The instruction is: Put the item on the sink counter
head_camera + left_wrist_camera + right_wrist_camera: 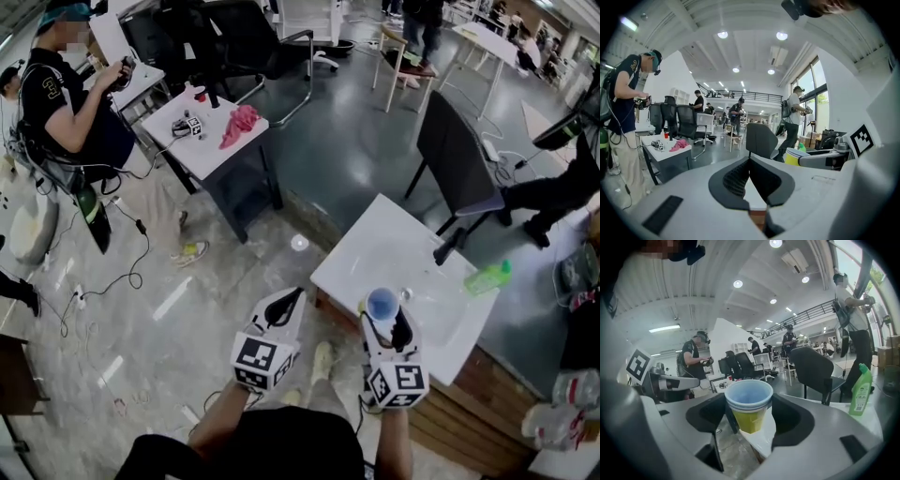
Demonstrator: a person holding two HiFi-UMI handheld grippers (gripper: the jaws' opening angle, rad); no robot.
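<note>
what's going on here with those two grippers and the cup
A person is holding a two-jaw gripper in each hand. The right gripper is clamped on a stack of cups, a blue one nested in a yellow one, held upright at the near edge of the white sink counter and not yet set down. The left gripper is shut and empty beside it. A green bottle lies by the black faucet.

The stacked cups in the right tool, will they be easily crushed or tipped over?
Probably light and thin-walled: the cups look like plastic, so a hard squeeze may dent them. Tall, narrow-based and seemingly empty, they may tip.
</note>
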